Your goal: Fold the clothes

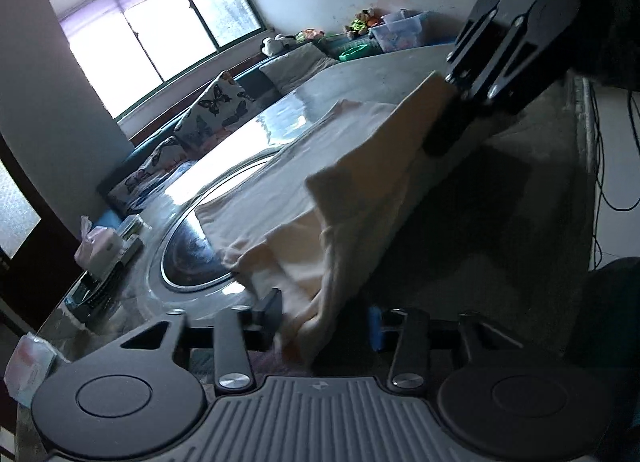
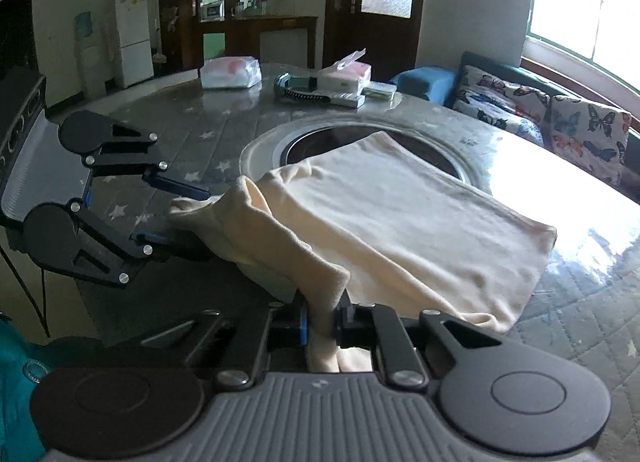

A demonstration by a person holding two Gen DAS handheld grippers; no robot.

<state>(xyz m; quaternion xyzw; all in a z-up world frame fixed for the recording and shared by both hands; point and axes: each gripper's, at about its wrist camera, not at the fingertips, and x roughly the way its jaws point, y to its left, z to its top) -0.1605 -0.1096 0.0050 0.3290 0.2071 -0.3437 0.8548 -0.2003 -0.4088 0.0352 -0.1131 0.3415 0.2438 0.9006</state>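
Cream garment (image 2: 400, 218) lies folded on the glass-topped table (image 2: 580, 282), its far part over the round metal insert (image 2: 264, 142) in the tabletop, near edge lifted off the surface. Right gripper (image 2: 322, 328) clenched on one near corner of the cloth, fabric bunched btwn its fingers. Left gripper (image 1: 326, 316) parted w/ the other near corner hanging btwn its fingers (image 1: 376, 326); pads not pressing it. Beyond: tissue pack (image 2: 346, 72), plastic bag (image 2: 230, 72), hairbrush (image 2: 304, 94) at far table edge. Butterfly cushions (image 2: 588, 130) on sofa under window (image 1: 152, 30)
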